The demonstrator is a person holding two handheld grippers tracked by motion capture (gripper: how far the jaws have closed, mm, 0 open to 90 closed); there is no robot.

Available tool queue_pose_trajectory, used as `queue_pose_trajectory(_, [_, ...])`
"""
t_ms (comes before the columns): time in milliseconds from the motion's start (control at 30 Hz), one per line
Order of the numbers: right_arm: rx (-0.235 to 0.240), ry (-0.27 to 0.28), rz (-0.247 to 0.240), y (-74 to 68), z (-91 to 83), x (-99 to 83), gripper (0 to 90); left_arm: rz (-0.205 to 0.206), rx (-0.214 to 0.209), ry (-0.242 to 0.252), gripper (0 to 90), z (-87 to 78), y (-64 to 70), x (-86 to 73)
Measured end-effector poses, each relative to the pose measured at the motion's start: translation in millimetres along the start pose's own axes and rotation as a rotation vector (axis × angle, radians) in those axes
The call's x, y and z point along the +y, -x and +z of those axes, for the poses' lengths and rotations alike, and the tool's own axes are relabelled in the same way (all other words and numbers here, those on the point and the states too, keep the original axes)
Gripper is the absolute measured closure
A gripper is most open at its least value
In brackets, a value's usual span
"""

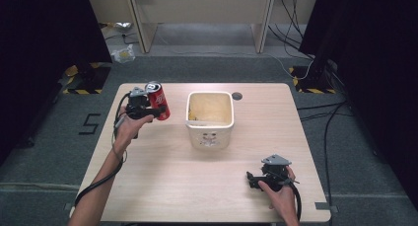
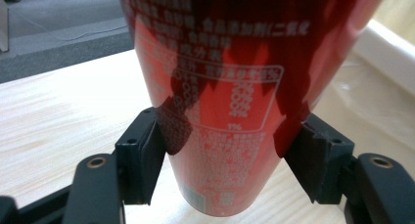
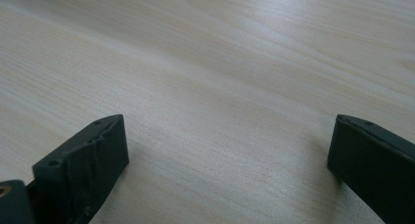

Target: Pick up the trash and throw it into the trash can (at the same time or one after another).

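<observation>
My left gripper [image 1: 156, 109] has its jaws clamped on the red can [image 1: 158, 100], lifted off the worktop [image 1: 162, 176] left of the white bin [image 1: 209, 136]. Up close, its top is cut off and its small print blurs. My right gripper [image 1: 252, 180] rests low, jaws apart over bare wood.

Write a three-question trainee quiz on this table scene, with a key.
1. True or false: the left gripper is shut on the red can.
2. Which side of the can is the white bin on in the high view? A) left B) right
3. Fill in: the right gripper has its jaws ____ over the table.

Key: 1 true. 2 B. 3 open.
</observation>
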State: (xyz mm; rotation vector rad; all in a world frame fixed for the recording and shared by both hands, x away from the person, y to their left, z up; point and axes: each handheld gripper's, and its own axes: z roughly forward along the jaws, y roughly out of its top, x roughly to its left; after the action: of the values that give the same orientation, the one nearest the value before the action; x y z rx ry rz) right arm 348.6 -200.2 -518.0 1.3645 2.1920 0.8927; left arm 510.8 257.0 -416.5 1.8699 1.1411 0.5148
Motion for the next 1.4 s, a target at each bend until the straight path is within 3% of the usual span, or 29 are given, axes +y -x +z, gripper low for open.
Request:
queue_pose_trajectory(267, [0.0,0.0,0.001,0.0,0.0,0.0,1.8,0.024,-0.034,0.008,34.4,-12.5,8.0,8.6])
queue_pose_trajectory(1400, [0.0,0.0,0.0,0.0,0.0,0.0,1.8,0.144,-0.097,0.055,34.3,-43.7,50.7,53.6])
